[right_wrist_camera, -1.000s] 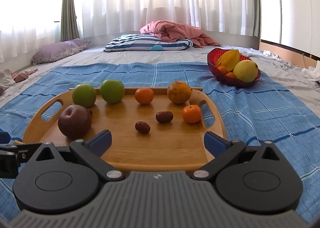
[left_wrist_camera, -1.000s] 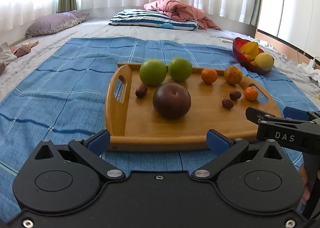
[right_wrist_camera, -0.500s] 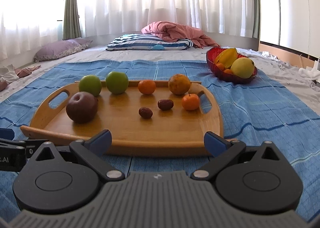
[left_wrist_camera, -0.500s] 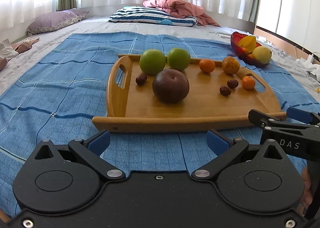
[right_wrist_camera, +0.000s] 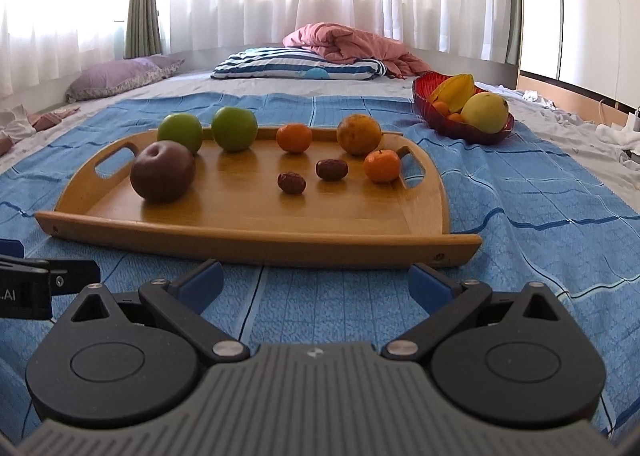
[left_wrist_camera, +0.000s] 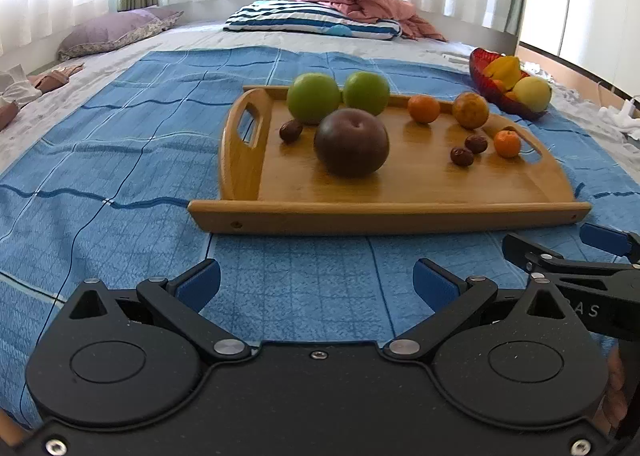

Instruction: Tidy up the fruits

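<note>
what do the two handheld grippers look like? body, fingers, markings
Both have black linkage arms with silver pivot pins and blue pads on the fingers. The left gripper has a smooth black body with two round caps; the right gripper has a ribbed grey body. The right gripper's side carries partly hidden white lettering. No cables visible.

Right gripper [right_wrist_camera: 316, 282] with jaws spread wide above blue checked cloth [right_wrist_camera: 520, 192], wooden tray [right_wrist_camera: 256, 240] just ahead carrying dark apple [right_wrist_camera: 163, 171], two green apples [right_wrist_camera: 234, 129], three orange citrus fruits, two dates [right_wrist_camera: 291, 182], red fruit bowl [right_wrist_camera: 460, 124] beyond to the right, tip of left gripper [right_wrist_camera: 48, 280] at left edge
</note>
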A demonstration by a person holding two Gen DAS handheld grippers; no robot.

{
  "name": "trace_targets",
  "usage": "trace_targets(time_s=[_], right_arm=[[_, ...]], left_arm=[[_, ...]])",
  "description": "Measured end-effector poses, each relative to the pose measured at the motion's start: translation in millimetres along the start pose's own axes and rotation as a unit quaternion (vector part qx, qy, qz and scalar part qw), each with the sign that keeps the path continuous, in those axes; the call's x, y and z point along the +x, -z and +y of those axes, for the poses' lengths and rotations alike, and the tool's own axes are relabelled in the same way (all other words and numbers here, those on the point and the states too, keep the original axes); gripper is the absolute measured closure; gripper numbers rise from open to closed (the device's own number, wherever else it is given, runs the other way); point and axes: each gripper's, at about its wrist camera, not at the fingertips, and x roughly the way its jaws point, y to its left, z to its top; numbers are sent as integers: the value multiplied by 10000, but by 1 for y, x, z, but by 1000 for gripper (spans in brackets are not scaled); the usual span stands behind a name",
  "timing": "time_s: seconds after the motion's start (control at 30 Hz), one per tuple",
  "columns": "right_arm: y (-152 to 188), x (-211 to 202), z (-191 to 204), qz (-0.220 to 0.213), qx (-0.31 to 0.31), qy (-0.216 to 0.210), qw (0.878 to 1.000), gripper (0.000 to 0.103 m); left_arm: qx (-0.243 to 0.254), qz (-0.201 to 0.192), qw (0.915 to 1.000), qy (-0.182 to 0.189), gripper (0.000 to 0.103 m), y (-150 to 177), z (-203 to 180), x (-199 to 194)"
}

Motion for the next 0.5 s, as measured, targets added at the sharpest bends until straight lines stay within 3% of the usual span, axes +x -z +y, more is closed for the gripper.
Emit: trace_targets(time_s=[0.5], right_arm=[[9,11,4,179,-119,13,9998,0]], left_arm=[[100,78,9997,-186,0,8,3,18]])
